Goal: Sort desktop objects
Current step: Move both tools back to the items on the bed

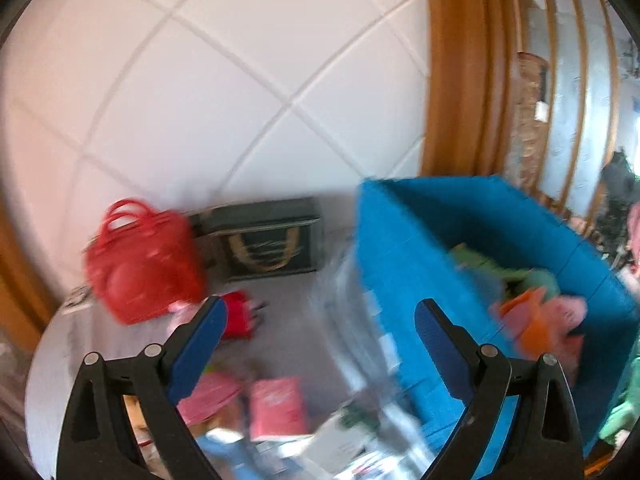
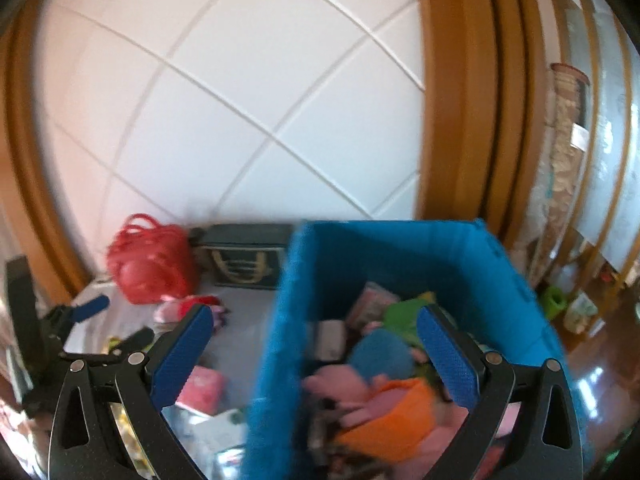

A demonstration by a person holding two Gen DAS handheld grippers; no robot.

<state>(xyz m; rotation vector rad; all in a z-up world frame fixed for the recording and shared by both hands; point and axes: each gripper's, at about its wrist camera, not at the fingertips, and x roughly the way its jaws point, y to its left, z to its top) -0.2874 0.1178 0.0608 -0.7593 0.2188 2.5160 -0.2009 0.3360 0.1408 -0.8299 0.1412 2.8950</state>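
Sorting at the blue bin (image 2: 400,256)
Left gripper (image 1: 320,344) and right gripper (image 2: 316,348) both spread wide, empty; pink packet (image 1: 276,408) on desk (image 1: 288,304), soft items heaped inside bin

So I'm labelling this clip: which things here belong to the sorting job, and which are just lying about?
Job:
blue bin
pink packet
red handbag
left tool
right tool

Lying about:
tiled wall
wooden frame
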